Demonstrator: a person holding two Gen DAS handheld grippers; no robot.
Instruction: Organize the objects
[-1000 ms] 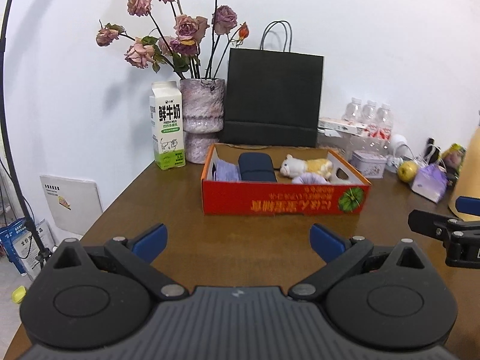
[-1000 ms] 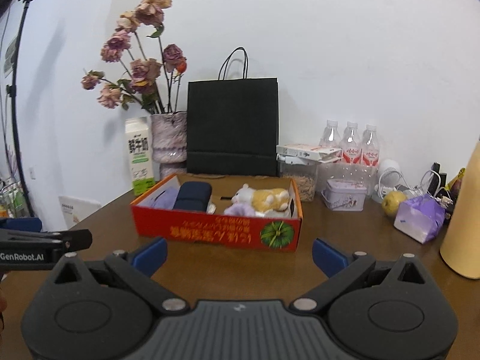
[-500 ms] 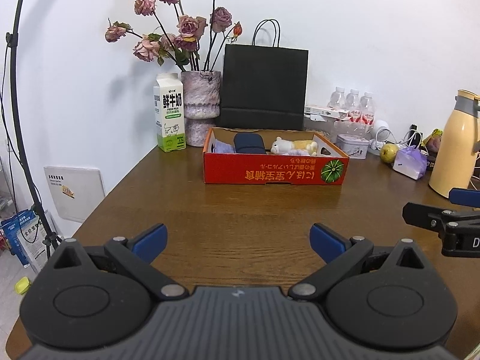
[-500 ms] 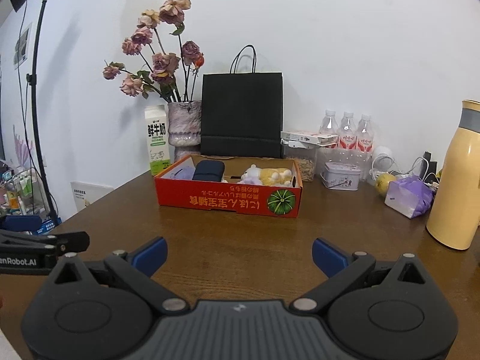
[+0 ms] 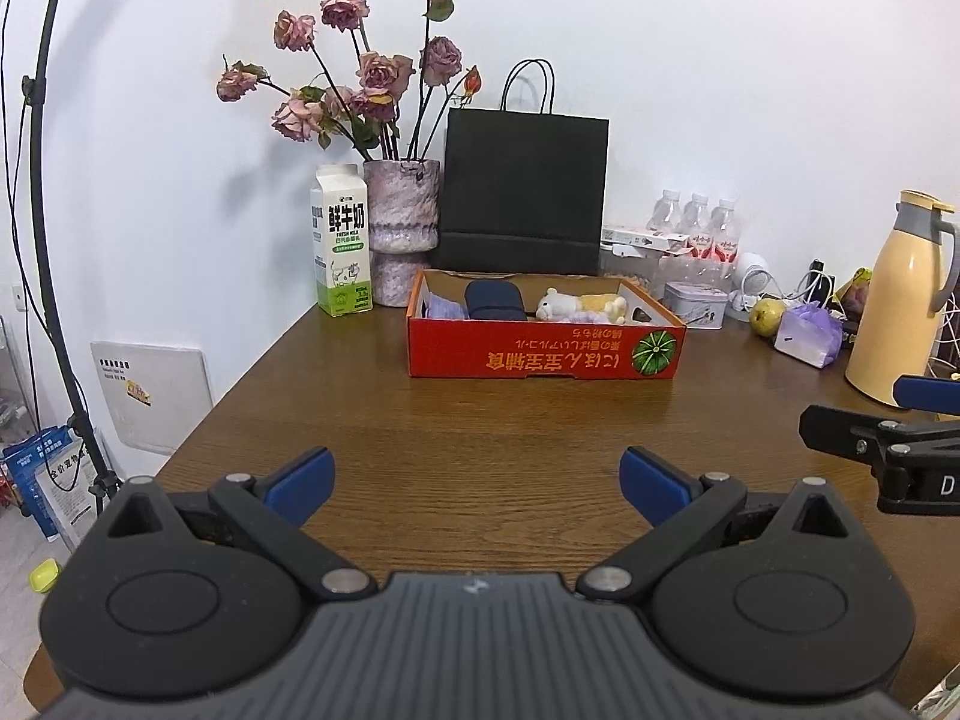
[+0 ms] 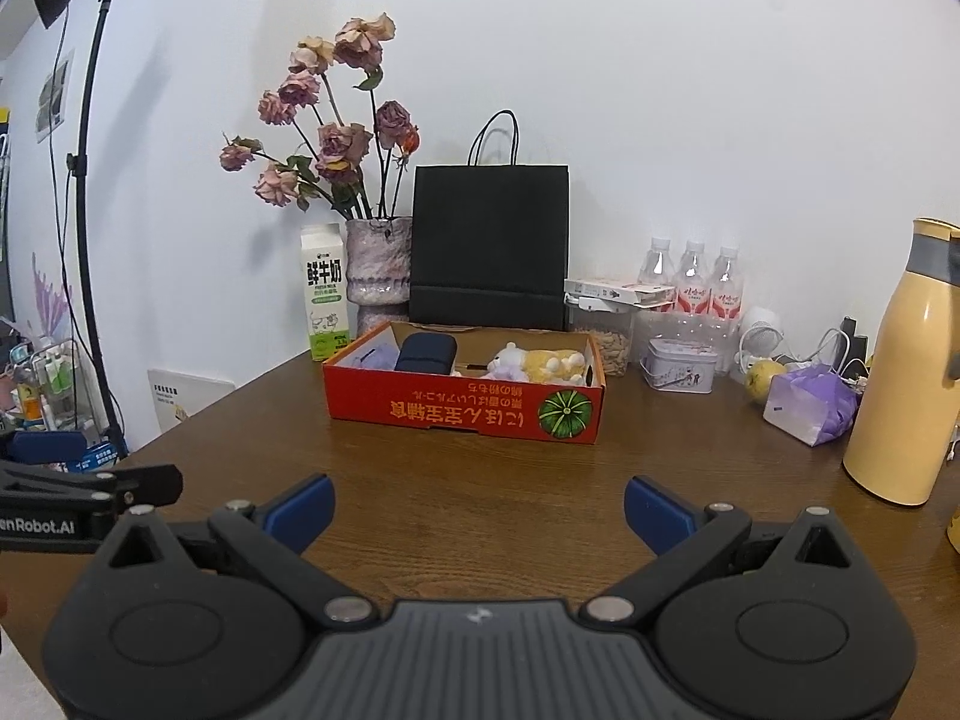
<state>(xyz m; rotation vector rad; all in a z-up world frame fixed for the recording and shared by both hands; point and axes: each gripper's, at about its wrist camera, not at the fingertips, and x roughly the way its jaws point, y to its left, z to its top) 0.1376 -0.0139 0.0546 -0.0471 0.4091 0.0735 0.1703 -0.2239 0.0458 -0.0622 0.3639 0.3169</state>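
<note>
Two claws, the left claw (image 5: 474, 483) and right claw (image 6: 478, 510), hang spread wide and empty above the brown wooden surface (image 5: 480, 420). The red cardboard box (image 5: 543, 354) of soft toys now lies farther off than before, both claws having drawn back.

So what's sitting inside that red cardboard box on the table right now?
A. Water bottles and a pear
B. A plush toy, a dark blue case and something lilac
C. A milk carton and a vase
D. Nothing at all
B: inside the red box lie a plush toy, a dark blue case and a lilac item; the water bottles, pear, milk carton and vase stand outside it.
</note>
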